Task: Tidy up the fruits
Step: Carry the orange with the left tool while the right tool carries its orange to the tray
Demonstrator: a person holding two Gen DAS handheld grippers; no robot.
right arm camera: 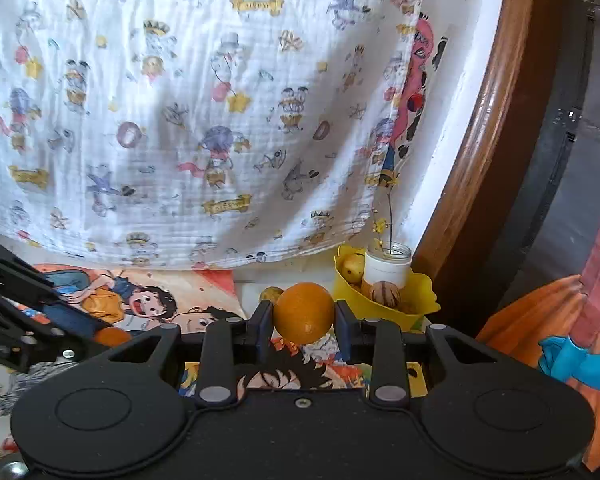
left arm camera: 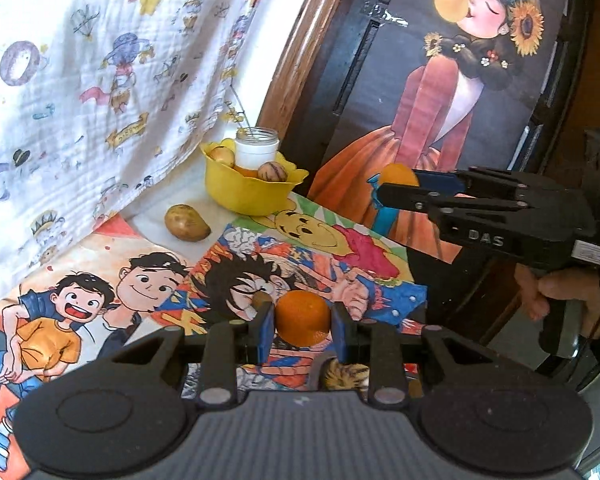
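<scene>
My left gripper (left arm camera: 302, 320) is shut on an orange (left arm camera: 303, 312), held above the cartoon posters on the table. To the right my right gripper (left arm camera: 394, 184), in a person's hand, is shut on a second orange (left arm camera: 398, 174). In the right wrist view that orange (right arm camera: 304, 312) sits between the right gripper's (right arm camera: 303, 320) blue pads. The left gripper (right arm camera: 96, 330) shows at the left with its orange (right arm camera: 112, 337). A yellow bowl (left arm camera: 244, 198) (right arm camera: 418, 300) at the back holds a striped fruit (left arm camera: 273, 172), a yellowish fruit (left arm camera: 222, 155) and more. A brownish-yellow fruit (left arm camera: 186, 222) lies loose on the table, left of the bowl.
A white jar (left arm camera: 257, 148) with a thin flower stem stands at the bowl's back. A printed white cloth (left arm camera: 80, 92) hangs behind the table. A wooden frame (left arm camera: 300, 48) and a dark painted panel (left arm camera: 460, 80) rise to the right.
</scene>
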